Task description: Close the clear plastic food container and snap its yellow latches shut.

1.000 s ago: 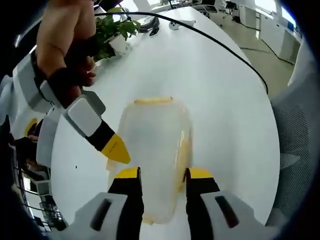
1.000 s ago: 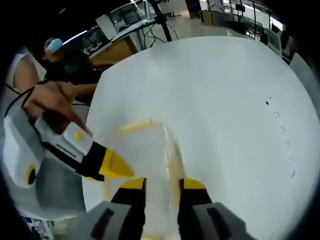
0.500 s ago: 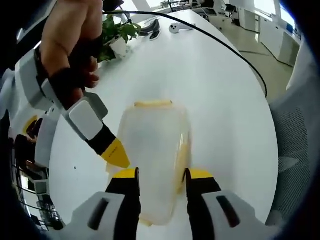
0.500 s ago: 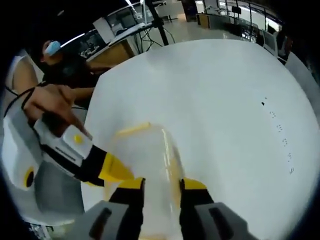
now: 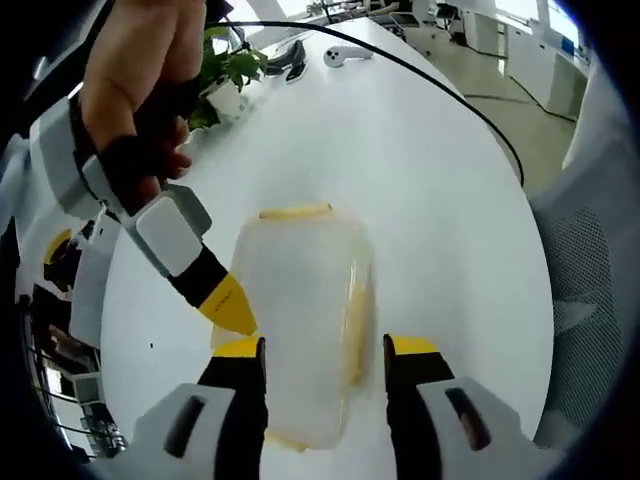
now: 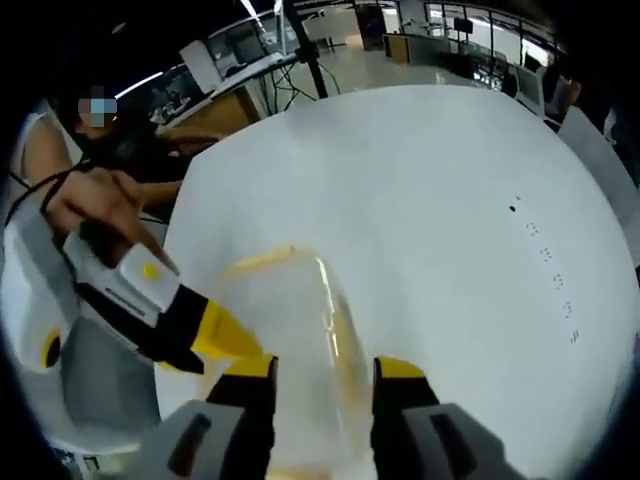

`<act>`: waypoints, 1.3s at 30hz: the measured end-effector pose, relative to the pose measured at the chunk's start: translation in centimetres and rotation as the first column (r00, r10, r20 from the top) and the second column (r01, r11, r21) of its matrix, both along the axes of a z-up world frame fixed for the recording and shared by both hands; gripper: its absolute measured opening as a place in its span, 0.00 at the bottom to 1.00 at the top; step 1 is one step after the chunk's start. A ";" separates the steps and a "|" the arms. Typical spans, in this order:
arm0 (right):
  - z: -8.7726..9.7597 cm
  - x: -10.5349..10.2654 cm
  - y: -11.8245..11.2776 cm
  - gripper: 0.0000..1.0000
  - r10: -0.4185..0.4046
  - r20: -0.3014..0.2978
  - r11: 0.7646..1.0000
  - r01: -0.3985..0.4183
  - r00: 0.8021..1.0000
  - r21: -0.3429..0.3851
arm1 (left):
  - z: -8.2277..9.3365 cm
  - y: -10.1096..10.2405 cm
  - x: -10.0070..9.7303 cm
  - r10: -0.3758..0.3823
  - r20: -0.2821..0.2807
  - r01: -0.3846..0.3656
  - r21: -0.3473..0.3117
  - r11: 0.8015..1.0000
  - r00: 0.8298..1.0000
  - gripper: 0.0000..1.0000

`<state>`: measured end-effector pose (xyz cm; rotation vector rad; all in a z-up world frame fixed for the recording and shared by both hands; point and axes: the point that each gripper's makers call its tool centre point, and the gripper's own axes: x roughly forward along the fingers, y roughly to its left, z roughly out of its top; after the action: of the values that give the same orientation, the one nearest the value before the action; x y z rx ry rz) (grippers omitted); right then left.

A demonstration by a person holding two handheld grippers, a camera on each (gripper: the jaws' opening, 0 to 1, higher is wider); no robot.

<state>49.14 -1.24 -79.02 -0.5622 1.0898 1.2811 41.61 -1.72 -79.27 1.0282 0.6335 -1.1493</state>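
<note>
A clear plastic container (image 5: pixel 295 320) lies on the white table (image 5: pixel 430 180). One yellow latch (image 5: pixel 295 212) sits at its far end and another yellow latch (image 5: pixel 354 322) runs along its right side. My left gripper (image 5: pixel 325 352) is open, its jaws straddling the container's near end. The right gripper's yellow tip (image 5: pixel 228 305) touches the container's left edge, held by a hand (image 5: pixel 140 90). In the right gripper view the container (image 6: pixel 290 340) lies between the jaws of my open right gripper (image 6: pixel 325 372). The left gripper's yellow tip (image 6: pixel 222 340) is at its left edge.
A potted plant (image 5: pixel 225 75), a white handheld device (image 5: pixel 345 52) and a black cable (image 5: pixel 440 90) lie at the table's far side. A grey mesh chair (image 5: pixel 590 270) stands to the right. A seated person (image 6: pixel 110 150) is beyond the table edge (image 6: pixel 185 220).
The jaws of both grippers have spread wider around the container. Both cameras shifted slightly; the container has not moved on the table.
</note>
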 end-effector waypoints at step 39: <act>0.7 -3.4 -3.7 0.57 0.081 0.109 0.997 -0.079 0.991 -0.025 | -0.1 3.6 3.2 0.034 -0.088 -0.033 0.008 0.999 0.996 0.72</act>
<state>45.73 -4.93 -78.30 -0.6897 0.9986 1.2939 44.77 1.89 -79.35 0.9729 0.7223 -1.1688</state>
